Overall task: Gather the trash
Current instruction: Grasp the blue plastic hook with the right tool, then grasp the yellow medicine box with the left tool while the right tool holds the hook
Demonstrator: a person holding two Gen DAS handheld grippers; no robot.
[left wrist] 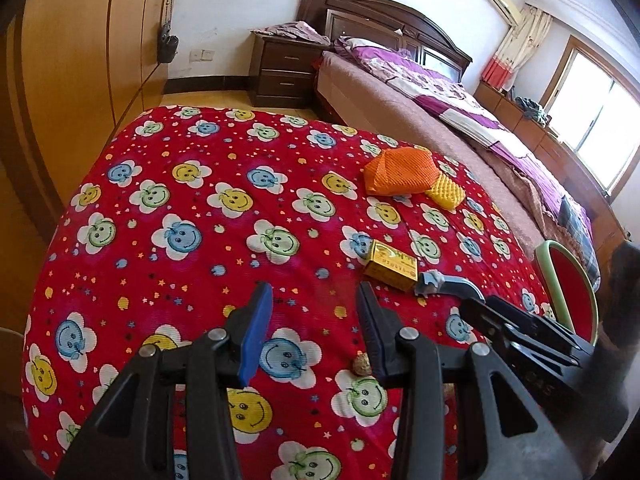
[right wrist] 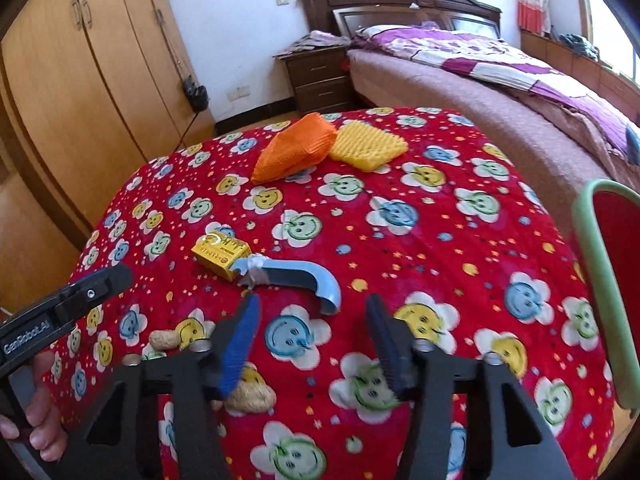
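Note:
On a red smiley-flower cloth [left wrist: 180, 184] lie a small yellow box [left wrist: 390, 266], a grey-blue hooked plastic piece [left wrist: 452, 282], an orange foam net [left wrist: 400, 174] and a yellow foam net [left wrist: 444, 192]. My left gripper [left wrist: 316, 320] hovers open over bare cloth, with a peanut [left wrist: 362, 362] by its right finger. My right gripper [right wrist: 314, 332] is open just short of the hooked piece [right wrist: 296, 280], nothing between its blue pads. The yellow box [right wrist: 220, 254] touches the hooked piece's taped end. Two peanuts [right wrist: 164, 339] [right wrist: 252, 396] lie by the right gripper's left finger.
A green-rimmed container with a red inside [right wrist: 588, 248] stands at the cloth's right edge. Beyond are a bed [right wrist: 500, 72], a dark nightstand [right wrist: 316, 76] and a wooden wardrobe [right wrist: 80, 80]. A hand [right wrist: 40, 400] holds the left gripper's body at the left.

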